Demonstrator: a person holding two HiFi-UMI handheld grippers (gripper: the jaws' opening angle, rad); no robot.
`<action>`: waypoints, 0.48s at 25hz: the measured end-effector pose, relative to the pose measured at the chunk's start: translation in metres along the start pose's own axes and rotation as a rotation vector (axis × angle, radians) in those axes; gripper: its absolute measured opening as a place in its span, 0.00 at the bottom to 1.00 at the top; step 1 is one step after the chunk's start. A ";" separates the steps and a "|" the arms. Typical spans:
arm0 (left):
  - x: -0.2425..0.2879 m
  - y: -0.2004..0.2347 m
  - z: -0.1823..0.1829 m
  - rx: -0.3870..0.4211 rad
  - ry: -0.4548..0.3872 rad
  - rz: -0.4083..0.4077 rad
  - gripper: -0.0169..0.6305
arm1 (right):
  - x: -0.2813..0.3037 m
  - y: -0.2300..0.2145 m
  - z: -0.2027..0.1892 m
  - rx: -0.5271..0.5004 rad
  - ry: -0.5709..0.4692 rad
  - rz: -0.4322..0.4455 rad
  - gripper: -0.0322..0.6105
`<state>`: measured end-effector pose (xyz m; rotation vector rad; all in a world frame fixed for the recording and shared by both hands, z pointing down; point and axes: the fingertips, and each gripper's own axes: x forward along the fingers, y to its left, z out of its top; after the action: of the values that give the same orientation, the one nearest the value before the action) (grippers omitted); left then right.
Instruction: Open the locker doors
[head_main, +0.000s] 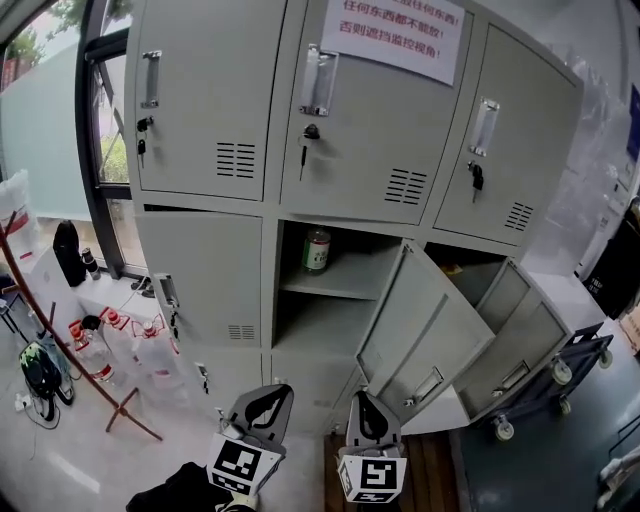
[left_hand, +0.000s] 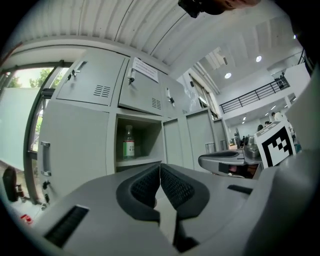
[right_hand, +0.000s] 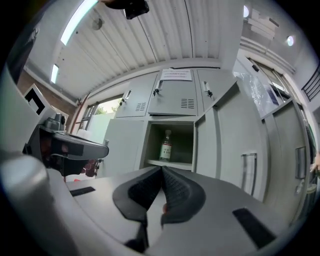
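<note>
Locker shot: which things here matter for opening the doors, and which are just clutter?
Job:
- closed top-row doors
- closed middle-left door
- open centre door
- open right door
- left gripper and right gripper, both shut and empty

Clutter:
- bottle on shelf
- paper notice
- floor bottles
- cart
</note>
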<state>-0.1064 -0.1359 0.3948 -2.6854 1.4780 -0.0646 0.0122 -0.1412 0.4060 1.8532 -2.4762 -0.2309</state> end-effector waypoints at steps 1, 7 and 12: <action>-0.004 0.006 -0.001 0.000 0.004 0.018 0.06 | 0.004 0.007 0.000 0.001 -0.001 0.020 0.08; -0.025 0.034 -0.012 -0.009 0.028 0.103 0.06 | 0.021 0.044 -0.004 0.007 0.004 0.112 0.08; -0.034 0.044 -0.021 -0.011 0.051 0.132 0.06 | 0.026 0.060 -0.014 0.015 0.022 0.148 0.08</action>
<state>-0.1629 -0.1313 0.4120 -2.6052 1.6707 -0.1177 -0.0502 -0.1508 0.4265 1.6576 -2.5918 -0.1848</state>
